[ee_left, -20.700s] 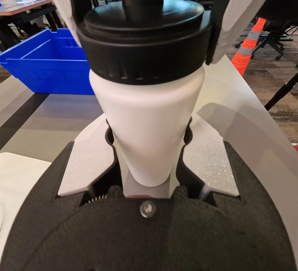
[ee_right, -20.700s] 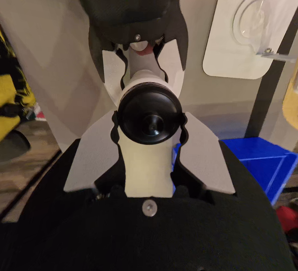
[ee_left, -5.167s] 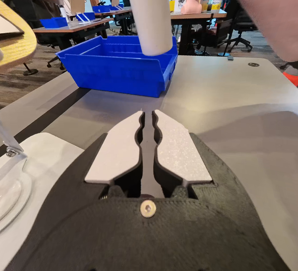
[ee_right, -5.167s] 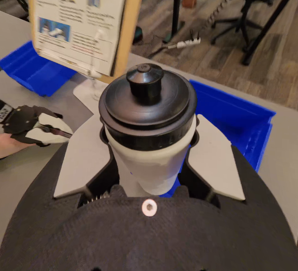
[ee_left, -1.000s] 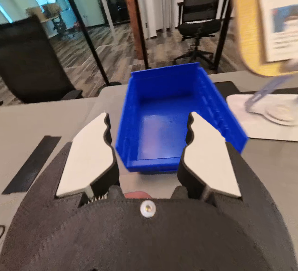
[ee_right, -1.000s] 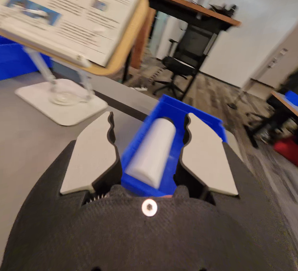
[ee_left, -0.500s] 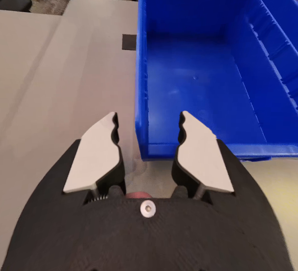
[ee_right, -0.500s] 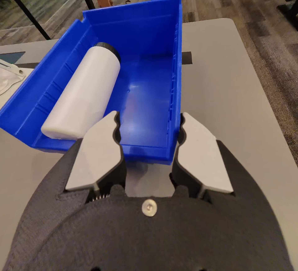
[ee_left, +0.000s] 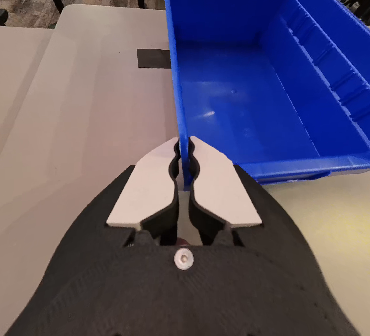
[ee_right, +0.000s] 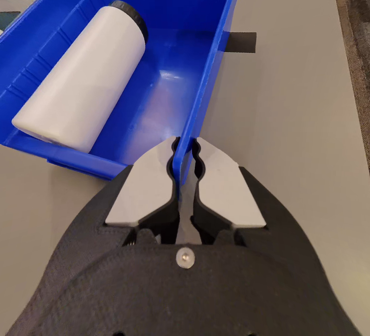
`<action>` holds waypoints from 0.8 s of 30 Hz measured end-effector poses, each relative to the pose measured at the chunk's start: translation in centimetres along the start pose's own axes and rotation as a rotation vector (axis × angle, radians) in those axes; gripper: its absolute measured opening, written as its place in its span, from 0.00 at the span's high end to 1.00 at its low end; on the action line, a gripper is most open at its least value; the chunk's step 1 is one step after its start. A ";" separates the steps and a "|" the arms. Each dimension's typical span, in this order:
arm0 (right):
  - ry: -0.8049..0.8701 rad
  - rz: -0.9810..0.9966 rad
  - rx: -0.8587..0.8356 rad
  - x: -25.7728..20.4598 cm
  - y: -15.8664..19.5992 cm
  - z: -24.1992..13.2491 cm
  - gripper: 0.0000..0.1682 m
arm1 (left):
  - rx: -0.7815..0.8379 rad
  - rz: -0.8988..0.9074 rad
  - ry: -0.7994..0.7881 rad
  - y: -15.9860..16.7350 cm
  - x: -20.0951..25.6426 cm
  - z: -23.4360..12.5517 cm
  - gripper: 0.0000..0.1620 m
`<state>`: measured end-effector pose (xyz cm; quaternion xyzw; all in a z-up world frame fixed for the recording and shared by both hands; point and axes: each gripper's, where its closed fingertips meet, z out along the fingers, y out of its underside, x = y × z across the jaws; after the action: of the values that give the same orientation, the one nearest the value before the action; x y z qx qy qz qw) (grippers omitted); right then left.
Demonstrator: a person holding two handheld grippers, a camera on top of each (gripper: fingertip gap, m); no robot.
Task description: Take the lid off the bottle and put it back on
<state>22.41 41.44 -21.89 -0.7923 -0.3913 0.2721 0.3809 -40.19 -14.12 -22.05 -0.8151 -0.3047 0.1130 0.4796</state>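
Note:
A white bottle (ee_right: 80, 90) with a black lid (ee_right: 132, 14) lies on its side in a blue bin (ee_right: 170, 90), along the bin's left wall, lid pointing away from me. My right gripper (ee_right: 185, 139) is shut on that bin's right wall near its front corner. In the left wrist view a second blue bin (ee_left: 250, 106) holds nothing. My left gripper (ee_left: 184, 140) is shut on this bin's left wall near its front corner. The bottle does not show in the left wrist view.
Both bins stand on a grey table (ee_left: 90, 116). A black tape patch (ee_left: 153, 58) lies left of the empty bin, another (ee_right: 242, 42) right of the bottle's bin. The table's right edge (ee_right: 340, 46) borders carpeted floor.
Both grippers tilted down toward the table, moved up to the bins and closed from open onto the bin walls. The document stand and chairs left the views.

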 end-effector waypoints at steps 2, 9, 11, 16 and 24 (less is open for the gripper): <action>-0.021 -0.013 -0.004 -0.2 0.2 -0.2 0.92 | -0.011 0.024 0.034 0.3 0.0 -0.4 0.97; -0.126 -0.032 -0.030 -1.0 1.6 -2.1 0.93 | -0.054 0.094 0.254 2.6 -0.4 -4.3 0.97; -0.167 -0.046 -0.044 -1.5 2.1 -2.6 0.94 | -0.071 0.135 0.336 3.8 -0.2 -6.1 0.97; -0.301 -0.115 -0.072 -3.5 3.3 -3.9 0.95 | -0.131 0.178 0.480 6.9 -0.5 -11.1 0.97; -0.497 -0.209 -0.110 -7.7 4.7 -4.9 0.97 | -0.200 0.237 0.762 11.6 5.0 -17.9 0.96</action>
<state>23.74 31.26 -21.94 -0.6760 -0.5666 0.3958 0.2554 -23.25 -27.96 -22.19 -0.8708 -0.0188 -0.1725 0.4600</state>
